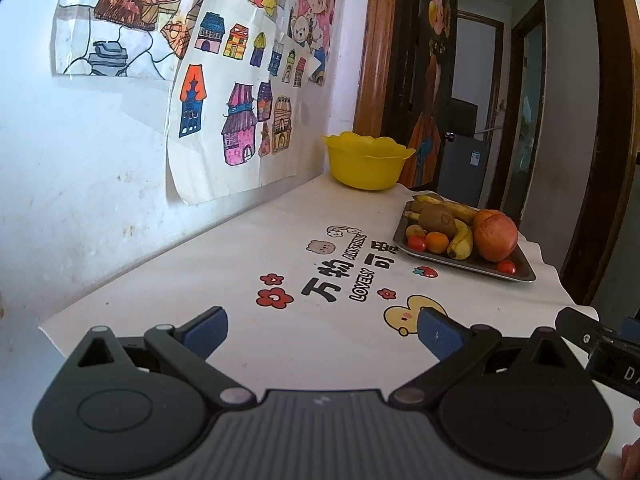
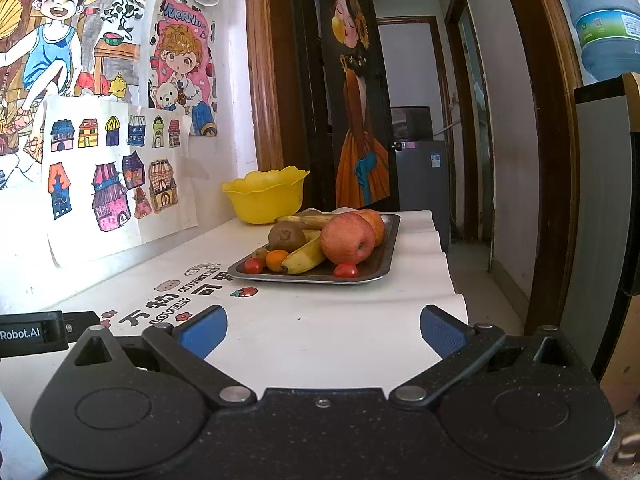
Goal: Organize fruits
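Stock: apple (image 2: 347, 243) on tray (image 2: 386, 240), far side of table (image 2: 312, 320); I judge it firm, smooth, heavyish, so grip its widest middle; both hand-held grippers, left (image 1: 322, 330) and right (image 2: 323, 330), spread, empty.

Home: children's drawings (image 1: 224, 92) on wall, hallway doorways (water jug (image 2: 604, 16)).

white wall (image 1: 80, 152) | children's drawings (image 1: 236, 120) | wooden doorframe (image 2: 262, 80) | hallway (image 2: 412, 72)
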A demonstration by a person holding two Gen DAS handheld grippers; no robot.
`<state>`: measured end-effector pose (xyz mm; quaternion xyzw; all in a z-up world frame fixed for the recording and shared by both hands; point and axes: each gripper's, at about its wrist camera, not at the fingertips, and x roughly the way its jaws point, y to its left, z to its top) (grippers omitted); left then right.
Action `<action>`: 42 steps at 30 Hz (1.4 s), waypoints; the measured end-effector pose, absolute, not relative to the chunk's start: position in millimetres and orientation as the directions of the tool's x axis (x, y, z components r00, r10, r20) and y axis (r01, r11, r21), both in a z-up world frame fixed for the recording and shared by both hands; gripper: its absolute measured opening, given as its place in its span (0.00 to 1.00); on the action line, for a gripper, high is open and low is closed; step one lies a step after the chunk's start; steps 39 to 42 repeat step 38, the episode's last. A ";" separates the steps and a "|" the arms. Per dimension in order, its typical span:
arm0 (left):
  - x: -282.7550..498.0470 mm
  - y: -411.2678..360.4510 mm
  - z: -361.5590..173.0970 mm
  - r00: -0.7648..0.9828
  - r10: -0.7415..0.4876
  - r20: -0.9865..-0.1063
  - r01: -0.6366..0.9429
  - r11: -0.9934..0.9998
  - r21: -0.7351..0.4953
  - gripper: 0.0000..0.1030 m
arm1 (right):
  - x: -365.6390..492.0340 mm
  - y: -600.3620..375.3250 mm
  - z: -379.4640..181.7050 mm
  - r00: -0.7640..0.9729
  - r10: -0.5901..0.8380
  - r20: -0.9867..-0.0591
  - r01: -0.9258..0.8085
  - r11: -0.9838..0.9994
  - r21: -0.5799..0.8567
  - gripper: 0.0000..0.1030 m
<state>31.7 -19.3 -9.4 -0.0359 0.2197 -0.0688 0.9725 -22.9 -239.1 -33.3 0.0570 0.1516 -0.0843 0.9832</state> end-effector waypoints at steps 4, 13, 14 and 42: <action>31.3 -19.7 -9.5 0.894 -0.151 -0.422 0.120 0.988 -0.099 0.99 | -22.8 -239.2 -32.9 0.939 -0.148 -0.309 0.182 0.980 0.084 0.99; 31.9 -20.3 -9.7 0.893 -0.149 -0.425 0.121 0.988 -0.094 0.99 | -22.6 -238.7 -33.5 0.938 -0.150 -0.312 0.184 0.980 0.081 0.99; 32.1 -20.3 -9.9 0.892 -0.149 -0.426 0.121 0.988 -0.094 0.99 | -22.8 -239.3 -33.5 0.938 -0.150 -0.312 0.183 0.980 0.081 0.99; 35.9 -21.8 -14.2 0.884 -0.154 -0.442 0.127 0.988 -0.090 1.00 | -21.7 -238.8 -34.1 0.937 -0.148 -0.315 0.181 0.980 0.078 0.99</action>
